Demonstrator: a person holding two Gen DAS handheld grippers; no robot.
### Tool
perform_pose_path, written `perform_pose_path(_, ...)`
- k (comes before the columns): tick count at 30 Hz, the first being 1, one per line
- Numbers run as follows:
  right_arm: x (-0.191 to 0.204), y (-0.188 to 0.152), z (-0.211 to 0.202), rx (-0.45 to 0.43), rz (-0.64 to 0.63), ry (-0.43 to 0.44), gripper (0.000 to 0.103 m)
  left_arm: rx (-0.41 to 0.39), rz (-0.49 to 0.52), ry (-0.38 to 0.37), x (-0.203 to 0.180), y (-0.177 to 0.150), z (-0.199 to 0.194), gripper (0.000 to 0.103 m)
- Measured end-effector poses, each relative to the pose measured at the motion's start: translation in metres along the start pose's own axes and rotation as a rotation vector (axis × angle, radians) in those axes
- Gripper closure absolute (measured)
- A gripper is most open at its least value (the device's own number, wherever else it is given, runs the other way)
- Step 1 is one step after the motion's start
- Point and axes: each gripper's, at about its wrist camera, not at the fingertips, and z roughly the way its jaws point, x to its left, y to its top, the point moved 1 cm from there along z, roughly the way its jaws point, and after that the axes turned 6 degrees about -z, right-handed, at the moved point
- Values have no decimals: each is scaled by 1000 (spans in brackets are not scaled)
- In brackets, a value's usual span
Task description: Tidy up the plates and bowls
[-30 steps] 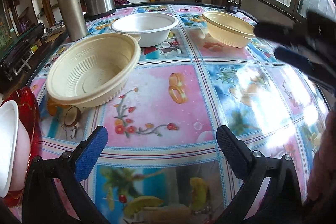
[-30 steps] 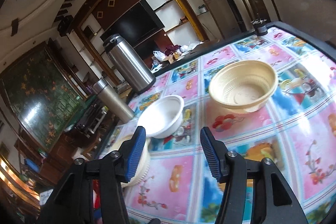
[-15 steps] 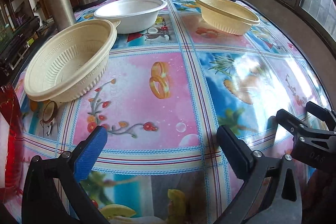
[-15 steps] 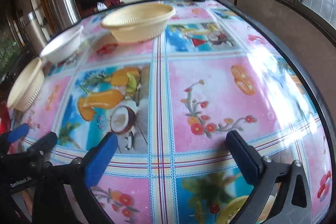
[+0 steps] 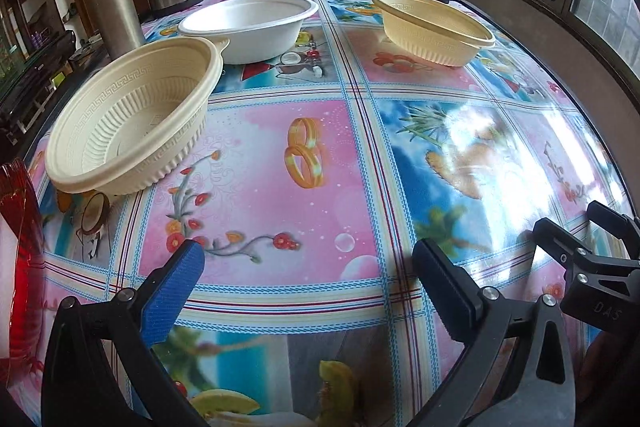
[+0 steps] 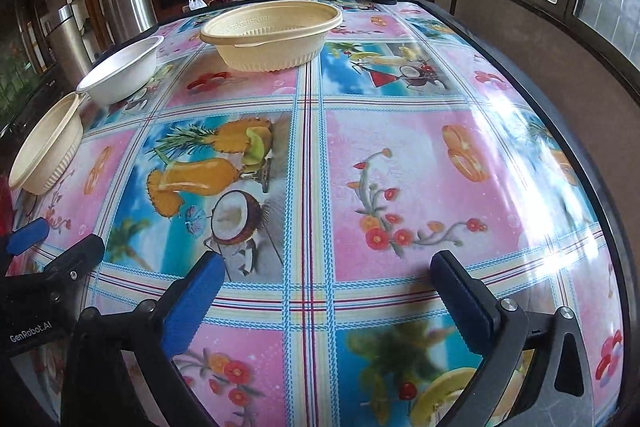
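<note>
Hovering wide open and empty — left tongs (image 5: pixel 306 291), right tongs (image 6: pixel 326 291) — above bare tablecloth (image 6: pixel 400 155) near its edge.

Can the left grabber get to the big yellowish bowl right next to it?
Probably yes. The left gripper is open and holds nothing, and the near cream bowl sits ahead to its left with only bare tablecloth between. The white bowl touches only its far rim.

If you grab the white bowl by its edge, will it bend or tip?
The matte white foam-like round bowl looks thin-walled, so probably light and its rim may flex. Its base seems narrower than its wide rim, so a push could tip it or slide it on the glossy tablecloth.
</note>
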Motion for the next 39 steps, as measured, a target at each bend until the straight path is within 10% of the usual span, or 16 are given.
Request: perform_pose_path(39, -2, -3, -2, 0, 4, -5, 0, -1, 0, 1, -1, 0, 1, 0)
